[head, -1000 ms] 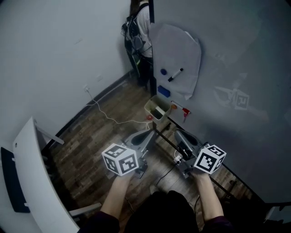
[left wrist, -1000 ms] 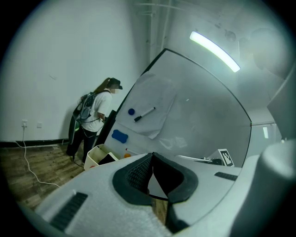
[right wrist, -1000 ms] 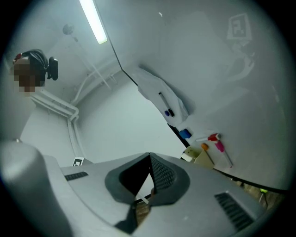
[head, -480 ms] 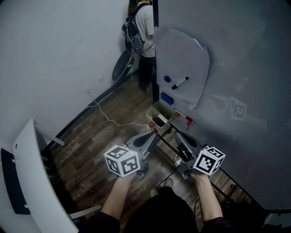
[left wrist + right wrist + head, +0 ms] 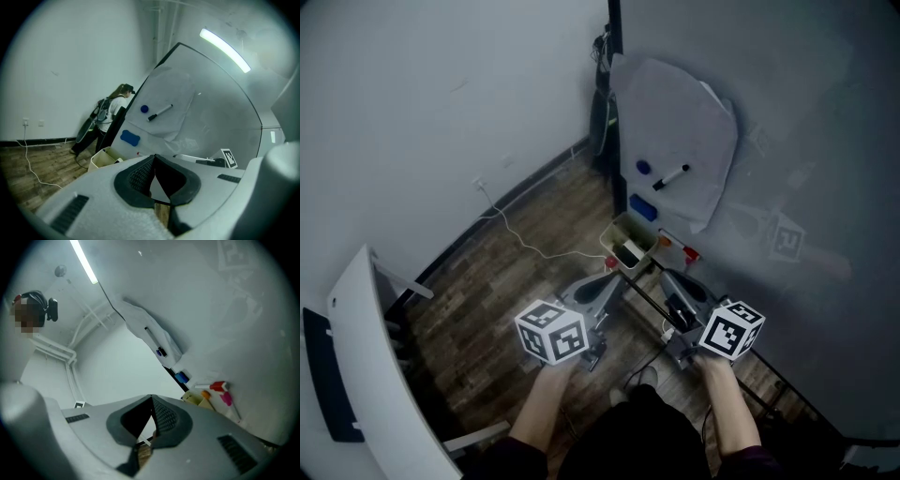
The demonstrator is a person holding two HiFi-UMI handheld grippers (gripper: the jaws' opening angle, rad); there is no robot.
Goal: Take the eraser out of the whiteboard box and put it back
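A beige open box (image 5: 617,232) hangs at the lower edge of the whiteboard (image 5: 806,141); a dark object (image 5: 629,253) lies inside it, too small to identify. On the board just above the box sits a blue bone-shaped eraser (image 5: 642,207), also in the left gripper view (image 5: 130,138). My left gripper (image 5: 609,277) points at the box from a short way below, shut and empty (image 5: 153,155). My right gripper (image 5: 667,275) is beside it, below right of the box, its pads meeting at the tips with nothing held (image 5: 151,397).
A paper sheet (image 5: 675,131) on the board carries a blue magnet (image 5: 643,168) and a black marker (image 5: 672,176). Red and pink markers (image 5: 218,386) lie on the ledge right of the box. A white cable (image 5: 525,246) crosses the wood floor. A person (image 5: 110,112) stands by the far corner.
Both grippers have edged a little toward the box. The person at the far corner has slipped out of the head view behind the board's edge.
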